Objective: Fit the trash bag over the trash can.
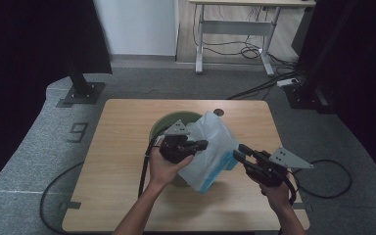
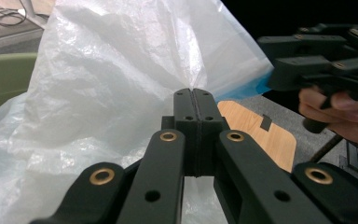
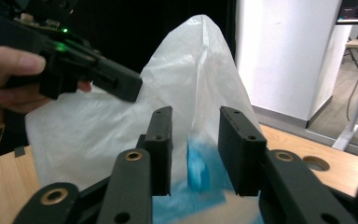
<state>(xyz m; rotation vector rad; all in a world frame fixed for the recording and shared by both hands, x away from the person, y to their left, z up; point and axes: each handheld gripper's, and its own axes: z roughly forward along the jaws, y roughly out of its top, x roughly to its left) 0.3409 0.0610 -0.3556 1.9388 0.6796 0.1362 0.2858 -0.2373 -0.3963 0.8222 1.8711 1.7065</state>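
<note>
High view: at frame centre, the left tongs [image 1: 201, 144] are pressed together, pinching a crinkled translucent white plastic bag with a blue base [image 1: 214, 147]. Right tongs [image 1: 241, 152] are spread beside the bag, above a round green bin [image 1: 166, 121] on the light wooden counter [image 1: 122, 147].
</note>
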